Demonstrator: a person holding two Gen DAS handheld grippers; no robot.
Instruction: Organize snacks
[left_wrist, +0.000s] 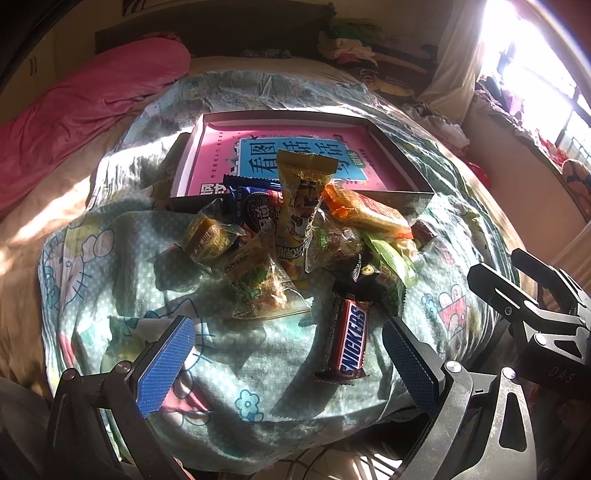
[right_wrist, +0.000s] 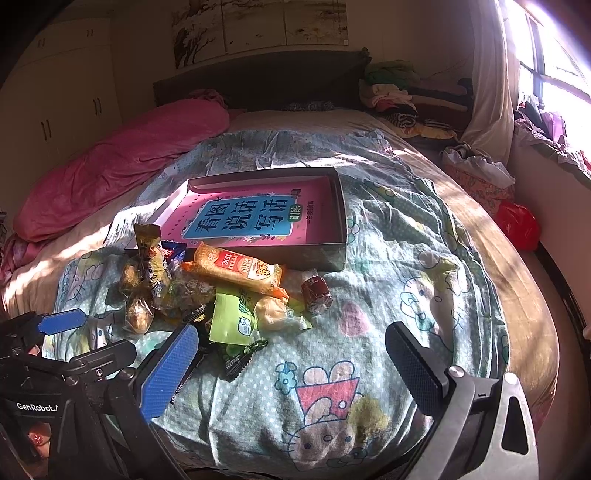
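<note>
Glossy crinkled plastic wrapped the brown Snickers bar (left_wrist: 347, 338) and orange biscuit pack (right_wrist: 238, 271), lying on a soft matt cartoon-printed cotton sheet (right_wrist: 388, 295) beside a smooth pink-lined cardboard box (right_wrist: 341, 206).

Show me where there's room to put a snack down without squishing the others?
Inside the box, the pink bottom is bare all over. The quilt is also bare to the right of the small brown snack, toward the bed's edge. It is crowded just in front of the box, where the orange packet and Snickers bar lie piled.
</note>
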